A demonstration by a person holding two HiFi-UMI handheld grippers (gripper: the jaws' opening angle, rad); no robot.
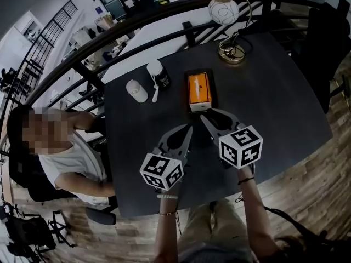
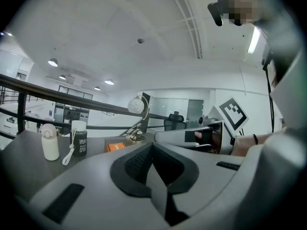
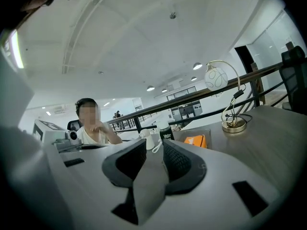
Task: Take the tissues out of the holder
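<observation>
Here, my left gripper (image 1: 190, 127) has its jaws pressed together, empty. My right gripper (image 1: 207, 114) shows a narrow gap with nothing in it. The orange tissue pack (image 1: 198, 87) lies in its dark holder (image 1: 186, 95) on the table (image 1: 274, 103), just beyond the right tips at 12 o'clock. Two bottles (image 1: 159, 74) stand at 10 o'clock.

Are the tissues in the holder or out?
In. The orange tissues lie inside the dark holder, with its rim around them.
</observation>
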